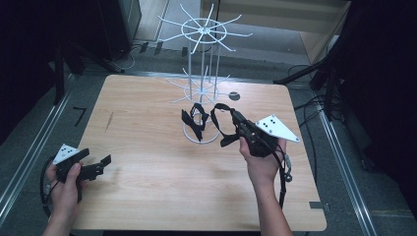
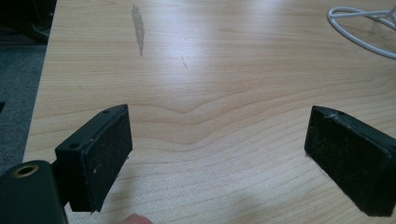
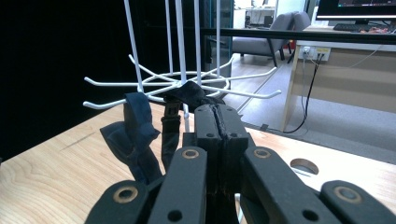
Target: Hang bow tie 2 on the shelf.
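The wooden table (image 1: 147, 196) carries a white wire hook rack (image 1: 202, 88) at its twelve o'clock edge. A black strap (image 1: 196, 120) drapes from the rack's lower hooks, at ten o'clock from the right gripper (image 1: 236, 118), whose jaws are pressed together on the strap's end. The left gripper (image 1: 101, 164), at eight o'clock, stands wide apart over bare wood.

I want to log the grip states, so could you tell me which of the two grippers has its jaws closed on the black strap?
The right gripper, beside the white wire rack: its jaws pinch the black strap. The left gripper stands wide open.
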